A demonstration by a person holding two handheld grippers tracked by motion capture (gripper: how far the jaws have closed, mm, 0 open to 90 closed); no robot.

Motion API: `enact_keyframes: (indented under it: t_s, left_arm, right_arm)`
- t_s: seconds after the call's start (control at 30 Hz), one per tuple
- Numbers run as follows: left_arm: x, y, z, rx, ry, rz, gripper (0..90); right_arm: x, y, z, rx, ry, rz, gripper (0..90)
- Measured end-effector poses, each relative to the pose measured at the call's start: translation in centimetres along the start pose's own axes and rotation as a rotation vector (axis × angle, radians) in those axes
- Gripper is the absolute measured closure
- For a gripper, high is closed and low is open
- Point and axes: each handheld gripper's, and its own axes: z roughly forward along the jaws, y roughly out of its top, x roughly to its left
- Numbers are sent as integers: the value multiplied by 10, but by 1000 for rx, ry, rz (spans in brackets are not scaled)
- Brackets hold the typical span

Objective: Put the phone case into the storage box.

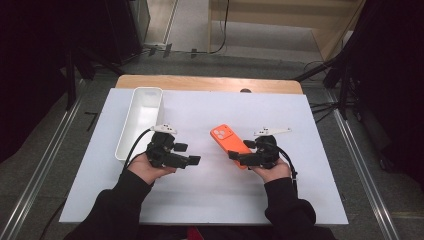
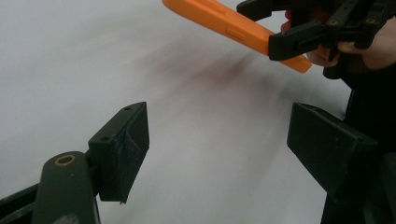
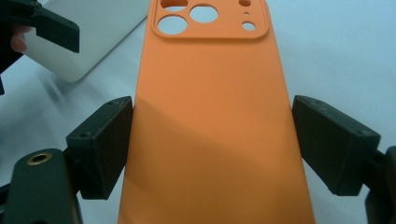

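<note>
Right gripper (image 1: 239,156) clamps orange case (image 1: 229,138) by its edges, lifted off bench (image 1: 210,200). Left gripper (image 1: 192,160) open, empty, pointing toward case. White bin (image 1: 131,137) at far left is empty. Judged: pickup done, placing remains.

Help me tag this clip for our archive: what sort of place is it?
Probably a lab or studio set up for recording handling work. A small table under a white sheet stands between black drapes, with stand legs and cables on the floor, and a person works two camera-bearing grippers.
</note>
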Motion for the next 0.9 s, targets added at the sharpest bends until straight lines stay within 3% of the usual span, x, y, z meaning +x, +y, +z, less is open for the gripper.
enact_keyframes:
  t_s: [0.1,0.37,0.6,0.9]
  left_arm:
    - [2,3,3,17,4,-14,279]
    - [8,9,6,-3,14,-54,280]
    - [9,18,9,-6,35,-61,280]
    - [13,25,11,-11,39,-92,280]
  right_arm:
    - [2,0,2,-1,-18,-9,148]
    - [8,0,6,-24,-49,18,148]
    - [15,-2,10,-53,-86,36,148]
    - [28,-5,22,-71,-73,56,148]
